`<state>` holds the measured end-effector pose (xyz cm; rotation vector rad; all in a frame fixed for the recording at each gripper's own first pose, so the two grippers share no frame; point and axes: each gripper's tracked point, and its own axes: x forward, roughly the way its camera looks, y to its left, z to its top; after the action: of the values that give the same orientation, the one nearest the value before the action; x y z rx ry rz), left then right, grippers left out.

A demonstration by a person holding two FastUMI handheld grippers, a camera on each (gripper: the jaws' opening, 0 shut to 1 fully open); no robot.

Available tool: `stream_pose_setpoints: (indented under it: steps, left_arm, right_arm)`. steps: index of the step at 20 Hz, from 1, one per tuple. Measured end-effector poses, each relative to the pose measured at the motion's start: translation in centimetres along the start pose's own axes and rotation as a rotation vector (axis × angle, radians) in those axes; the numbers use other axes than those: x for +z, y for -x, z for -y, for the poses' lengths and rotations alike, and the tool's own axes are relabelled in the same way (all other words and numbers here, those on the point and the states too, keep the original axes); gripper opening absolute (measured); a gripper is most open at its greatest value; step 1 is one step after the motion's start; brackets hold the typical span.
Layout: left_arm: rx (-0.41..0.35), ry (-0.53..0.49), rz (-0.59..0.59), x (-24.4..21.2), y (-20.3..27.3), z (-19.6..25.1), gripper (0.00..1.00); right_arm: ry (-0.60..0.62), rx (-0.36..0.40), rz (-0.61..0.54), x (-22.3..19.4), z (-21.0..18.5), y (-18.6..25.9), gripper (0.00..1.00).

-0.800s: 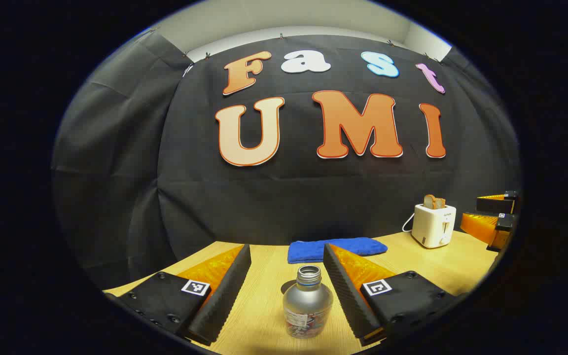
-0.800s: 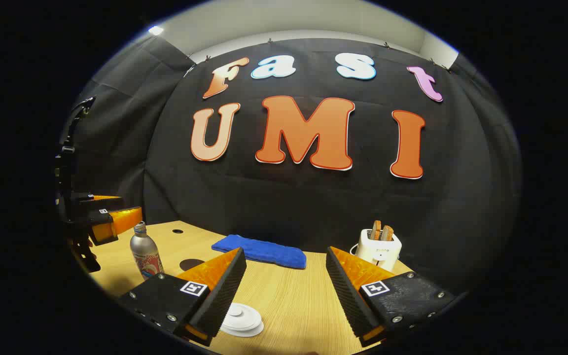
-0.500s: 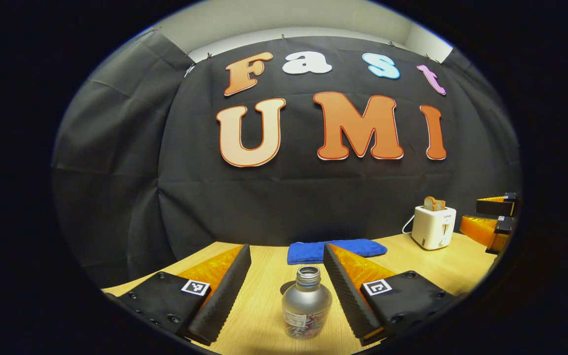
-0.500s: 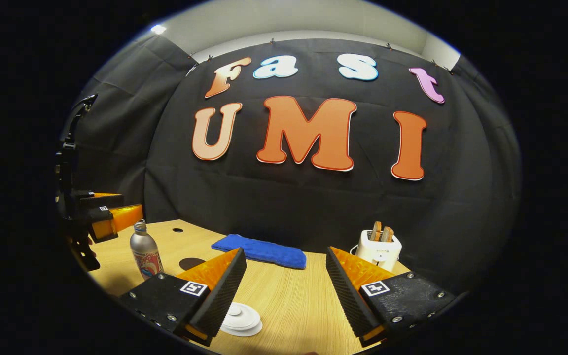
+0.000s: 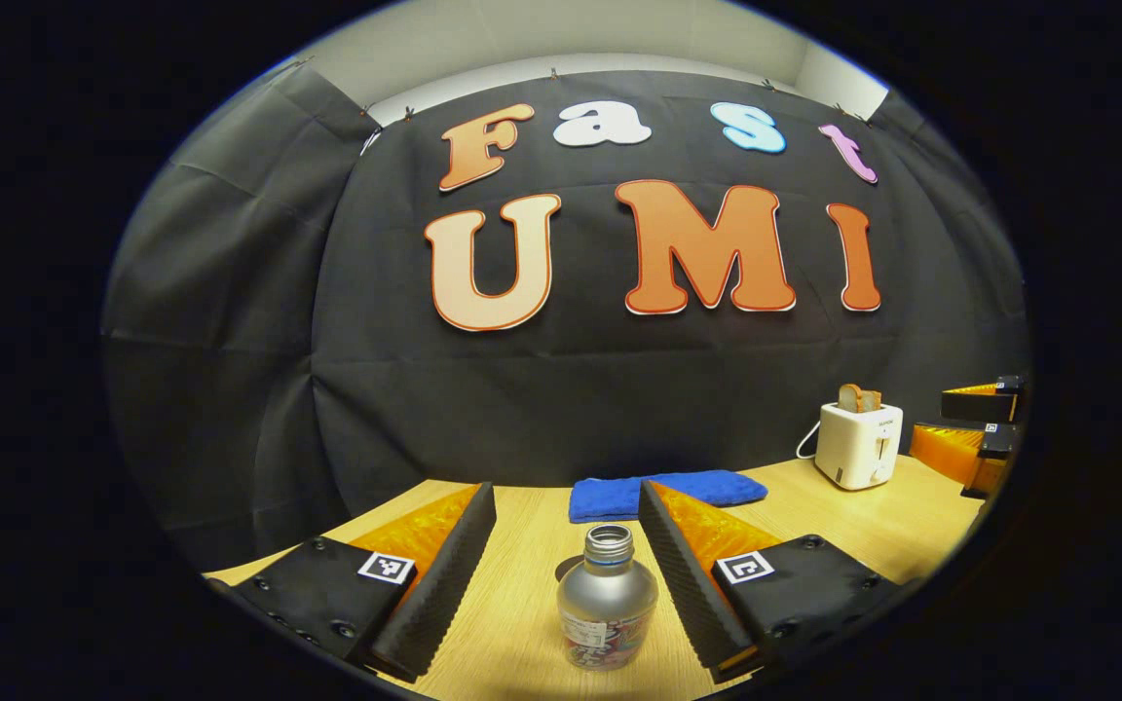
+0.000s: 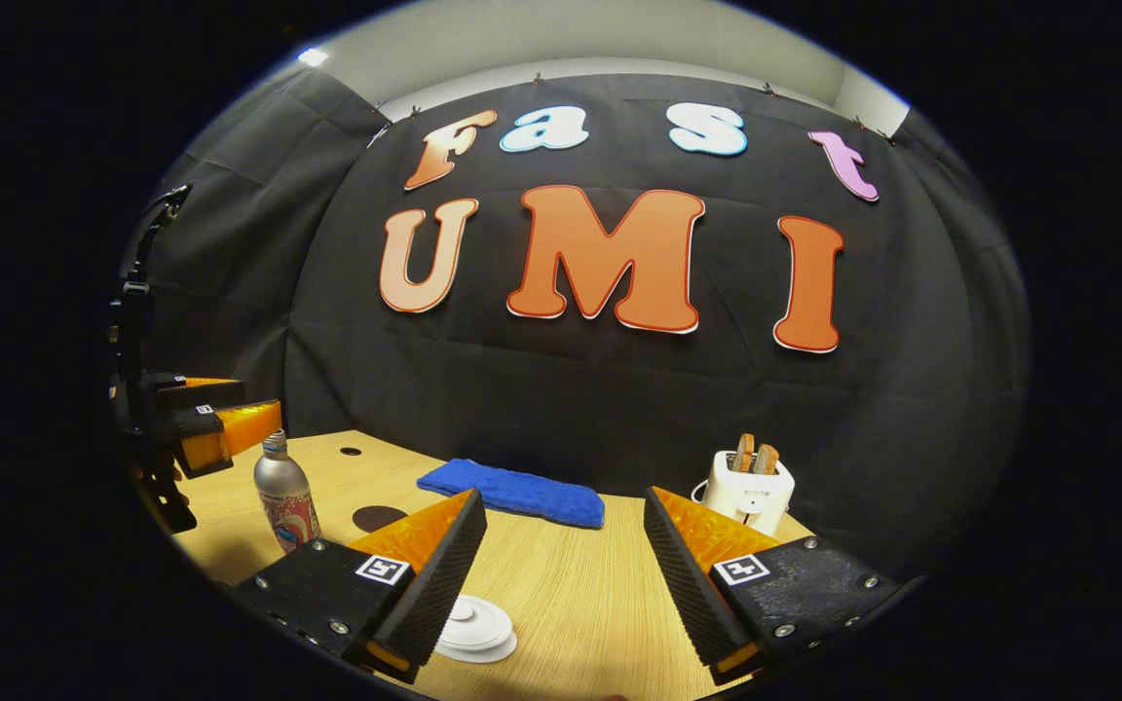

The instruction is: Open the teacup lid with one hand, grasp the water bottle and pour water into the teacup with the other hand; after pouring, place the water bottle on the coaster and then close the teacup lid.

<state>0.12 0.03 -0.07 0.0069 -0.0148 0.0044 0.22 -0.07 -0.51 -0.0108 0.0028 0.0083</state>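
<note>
A silver water bottle (image 5: 607,608) with an open neck and a printed label stands upright on the wooden table. My left gripper (image 5: 566,506) is open above it, one finger on each side, neither touching. Behind the bottle lies a dark round coaster (image 5: 569,567). In the right gripper view the same bottle (image 6: 284,492) stands at the far left, with the left gripper (image 6: 220,428) just above it and the coaster (image 6: 378,518) to its right. My right gripper (image 6: 563,508) is open over the white teacup lid (image 6: 473,628), whose left part is hidden behind one finger.
A folded blue cloth (image 5: 666,493) lies at the back of the table. A white toaster (image 5: 858,443) with bread in it stands at the back right, also seen as the toaster (image 6: 748,492) in the right gripper view. The right gripper (image 5: 975,433) shows at the far right edge.
Both grippers have drifted only slightly; the bottle sits a touch lower between the left fingers. Nothing was taken hold of or let go.
</note>
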Motion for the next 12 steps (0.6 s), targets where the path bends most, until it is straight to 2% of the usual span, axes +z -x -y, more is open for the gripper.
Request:
stream_pose_setpoints:
  steps: [3, 6, 7, 9, 10, 12]
  left_arm:
    - [0.003, 0.004, 0.005, 0.0, 0.1, -0.1, 0.97]
    - [-0.003, 0.002, 0.0, -0.2, 0.1, 0.1, 1.0]
    - [-0.002, 0.0, -0.002, -0.3, 0.1, 0.1, 0.97]
    - [-0.005, 0.0, -0.009, -0.6, 0.1, 0.2, 1.0]
    - [-0.007, 0.002, -0.01, -0.6, 0.1, 0.2, 0.97]
    - [-0.007, 0.007, -0.01, -0.6, 0.1, 0.3, 0.97]
  right_arm:
    - [0.0, 0.006, 0.002, 0.0, 0.0, 0.2, 0.98]
    - [0.005, 0.018, -0.003, -0.4, -0.3, 0.2, 0.98]
    - [0.008, 0.019, -0.007, -0.5, -0.4, 0.2, 0.98]
    - [0.017, 0.024, -0.014, -0.8, -0.5, 0.2, 0.98]
    - [0.021, 0.025, -0.016, -1.0, -0.5, 0.3, 0.98]
    - [0.021, 0.026, -0.019, -1.0, -0.5, 0.3, 0.98]
